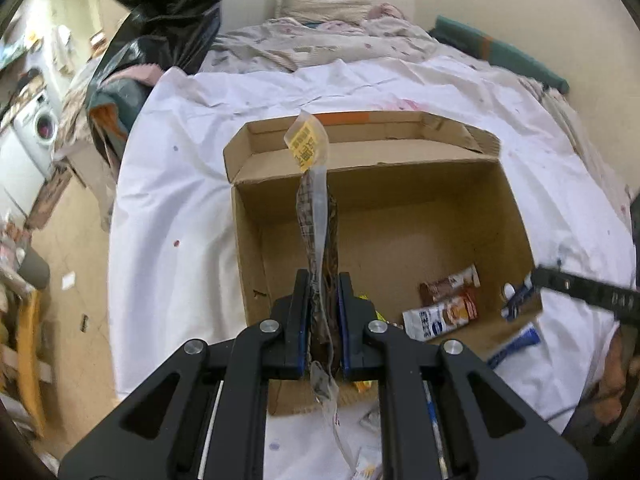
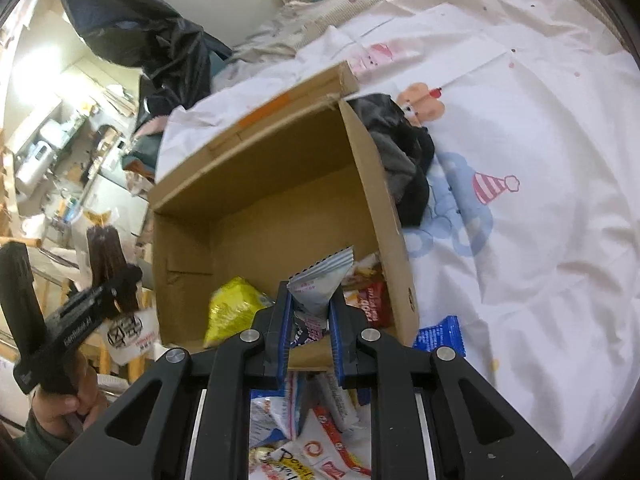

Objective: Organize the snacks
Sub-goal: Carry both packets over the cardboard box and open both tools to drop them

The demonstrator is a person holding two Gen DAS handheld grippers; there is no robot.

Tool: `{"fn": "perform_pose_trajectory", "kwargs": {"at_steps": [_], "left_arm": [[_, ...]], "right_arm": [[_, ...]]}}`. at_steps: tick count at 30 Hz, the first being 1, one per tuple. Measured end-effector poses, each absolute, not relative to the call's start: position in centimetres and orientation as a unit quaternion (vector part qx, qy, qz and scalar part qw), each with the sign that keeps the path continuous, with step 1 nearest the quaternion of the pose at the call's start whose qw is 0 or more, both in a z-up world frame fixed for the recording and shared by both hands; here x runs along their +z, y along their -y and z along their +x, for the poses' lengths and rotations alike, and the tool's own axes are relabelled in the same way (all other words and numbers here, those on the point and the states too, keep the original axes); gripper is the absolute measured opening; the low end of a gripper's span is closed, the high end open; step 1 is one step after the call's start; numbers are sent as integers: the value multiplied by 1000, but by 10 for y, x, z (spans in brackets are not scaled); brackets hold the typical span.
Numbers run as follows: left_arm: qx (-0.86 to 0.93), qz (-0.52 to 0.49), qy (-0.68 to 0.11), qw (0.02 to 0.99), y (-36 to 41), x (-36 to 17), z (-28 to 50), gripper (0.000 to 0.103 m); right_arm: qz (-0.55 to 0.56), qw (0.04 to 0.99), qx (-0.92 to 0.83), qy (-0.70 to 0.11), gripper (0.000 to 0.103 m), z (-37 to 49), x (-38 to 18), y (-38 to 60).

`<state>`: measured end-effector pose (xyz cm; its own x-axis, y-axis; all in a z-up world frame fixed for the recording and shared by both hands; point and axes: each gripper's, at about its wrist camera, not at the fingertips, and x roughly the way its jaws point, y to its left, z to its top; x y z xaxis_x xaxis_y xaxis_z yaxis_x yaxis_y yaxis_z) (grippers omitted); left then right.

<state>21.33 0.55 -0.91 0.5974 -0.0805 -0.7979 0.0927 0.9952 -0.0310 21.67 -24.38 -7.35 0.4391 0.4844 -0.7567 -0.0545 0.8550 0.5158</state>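
My left gripper (image 1: 323, 280) is shut on a long clear pack of dark brown sticks (image 1: 314, 216) with a yellow label on top. It is held upright over the near wall of an open cardboard box (image 1: 516, 200). The same pack (image 2: 105, 252) hangs left of the box in the right wrist view. My right gripper (image 2: 310, 296) is shut on a pale blue-and-white sachet (image 2: 320, 280) just above the box's near edge (image 2: 400, 240). A yellow bag (image 2: 230, 308), a red pack (image 2: 374, 304) and brown and white packs (image 1: 444, 304) lie in the box.
The box stands on a white printed bedsheet (image 2: 520, 140). A black cloth (image 2: 404, 160) lies against the box's right wall and a blue packet (image 2: 438, 336) beside its near corner. Several loose snack packs (image 2: 320, 440) lie in front of the box. A black bag (image 1: 168, 20) stands at the bed's left.
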Motion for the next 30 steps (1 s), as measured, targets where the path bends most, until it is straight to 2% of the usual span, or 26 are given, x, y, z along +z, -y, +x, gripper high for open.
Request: {"fn": "perform_pose_trajectory", "kwargs": {"at_steps": [5, 24, 26, 27, 28, 29, 30], "left_arm": [[-47, -6, -453, 890, -6, -32, 222, 10], [-47, 12, -441, 896, 1, -32, 219, 10], [-51, 15, -448, 892, 3, -34, 219, 16], [-54, 16, -450, 891, 4, -34, 219, 27], [-57, 16, -451, 891, 5, -34, 219, 43], [-59, 14, -449, 892, 5, -33, 218, 51], [-61, 11, -444, 894, 5, -32, 217, 63]], "right_arm": [[202, 815, 167, -517, 18, 218, -82, 236], [199, 795, 176, -545, 21, 224, -95, 223], [199, 797, 177, -542, 21, 224, -94, 222], [200, 799, 178, -539, 23, 224, -92, 222], [201, 800, 180, -536, 29, 224, -91, 223], [205, 800, 181, -534, 51, 224, -90, 223], [213, 798, 184, -533, 66, 224, -90, 224]]}}
